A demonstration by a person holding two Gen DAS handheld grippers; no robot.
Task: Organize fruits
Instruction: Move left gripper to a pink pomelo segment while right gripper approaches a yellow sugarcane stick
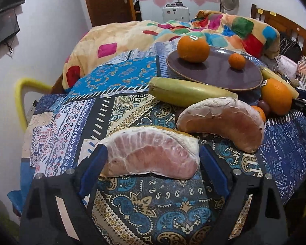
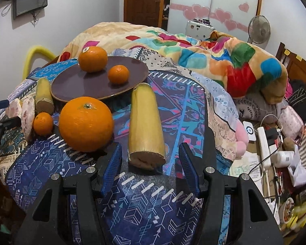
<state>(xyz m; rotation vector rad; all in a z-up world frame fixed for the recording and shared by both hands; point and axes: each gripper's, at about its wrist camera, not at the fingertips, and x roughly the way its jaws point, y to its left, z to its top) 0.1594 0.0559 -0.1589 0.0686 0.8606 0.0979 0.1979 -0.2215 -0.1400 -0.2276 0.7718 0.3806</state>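
My left gripper point(image 1: 152, 157) has its blue pads against both ends of a pink pomelo wedge point(image 1: 153, 155) that rests on the patterned cloth. A second pomelo wedge point(image 1: 222, 120) lies just beyond it. A brown plate point(image 1: 214, 71) holds a big orange point(image 1: 193, 49) and a small mandarin point(image 1: 236, 61). My right gripper point(image 2: 150, 163) is open, its jaws on either side of the near end of a yellow banana point(image 2: 145, 124). A large orange point(image 2: 86, 123) and a small mandarin point(image 2: 43, 123) lie to its left. Another banana point(image 2: 43, 96) lies by the plate point(image 2: 81, 85).
A colourful blanket point(image 2: 224, 61) is heaped behind the fruit. Cables, a power strip point(image 2: 265, 145) and clutter lie to the right below the cloth's edge. A yellow chair back point(image 1: 22, 94) stands at the left. The right gripper's tips point(image 1: 304, 102) show in the left wrist view.
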